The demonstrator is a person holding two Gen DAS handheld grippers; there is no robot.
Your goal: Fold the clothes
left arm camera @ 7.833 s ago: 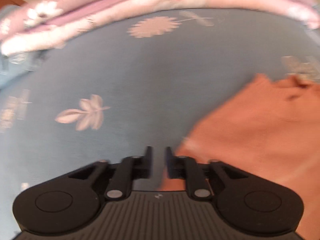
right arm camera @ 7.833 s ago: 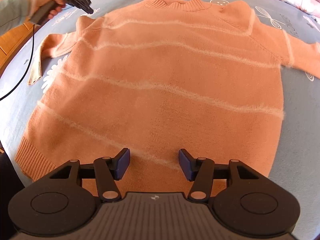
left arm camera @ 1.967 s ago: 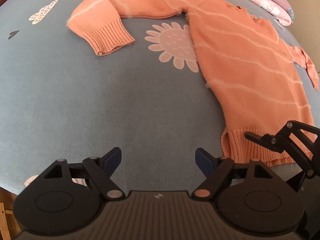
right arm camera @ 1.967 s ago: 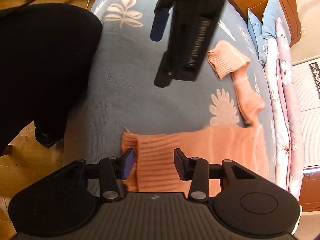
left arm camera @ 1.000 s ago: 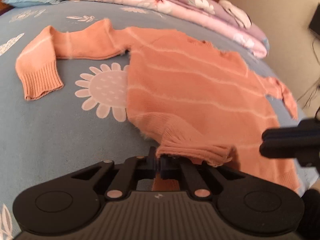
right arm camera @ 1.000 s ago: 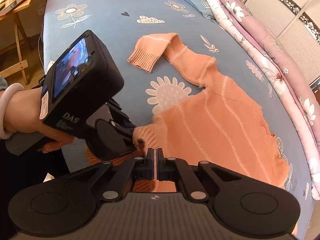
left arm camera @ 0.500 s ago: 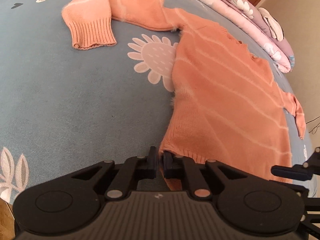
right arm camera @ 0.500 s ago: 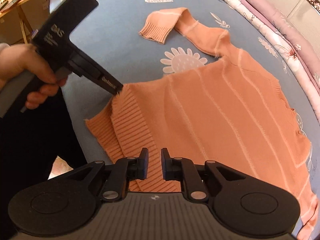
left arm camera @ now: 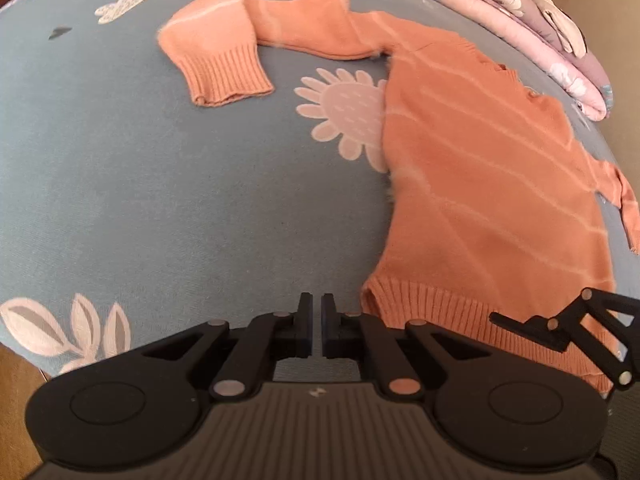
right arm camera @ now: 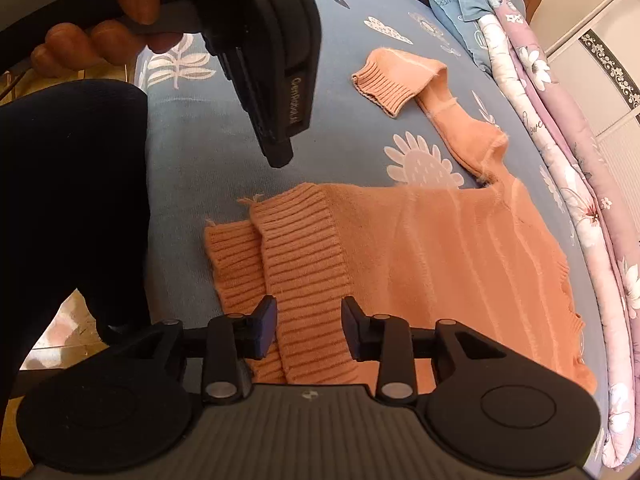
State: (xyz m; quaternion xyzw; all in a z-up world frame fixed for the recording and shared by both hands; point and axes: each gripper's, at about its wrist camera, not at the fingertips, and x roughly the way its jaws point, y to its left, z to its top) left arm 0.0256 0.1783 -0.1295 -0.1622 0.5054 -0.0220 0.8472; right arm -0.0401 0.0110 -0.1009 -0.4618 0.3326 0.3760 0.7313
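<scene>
An orange sweater (left arm camera: 480, 200) with pale stripes lies flat on the blue bedsheet (left arm camera: 160, 200), one sleeve (left arm camera: 224, 60) stretched out to the far left. My left gripper (left arm camera: 316, 308) is shut with nothing in it, just left of the ribbed hem's corner (left arm camera: 376, 300). In the right wrist view my right gripper (right arm camera: 308, 316) is low over the ribbed hem (right arm camera: 300, 248). Its jaws are opening and the pads stand clear of the knit between them. The left gripper (right arm camera: 276, 80) hangs above the sheet there, held by a hand (right arm camera: 100, 40).
Folded pink and purple floral quilts (left arm camera: 520, 12) line the far side of the bed. The bed's near edge is right below both grippers, with wooden floor (right arm camera: 68, 320) beyond. The person's dark-clothed leg (right arm camera: 72, 200) stands against that edge at the left.
The left gripper has let go of the hem corner and shifted left of it. The right gripper has opened and come down close over the hem, which now lies on the bed.
</scene>
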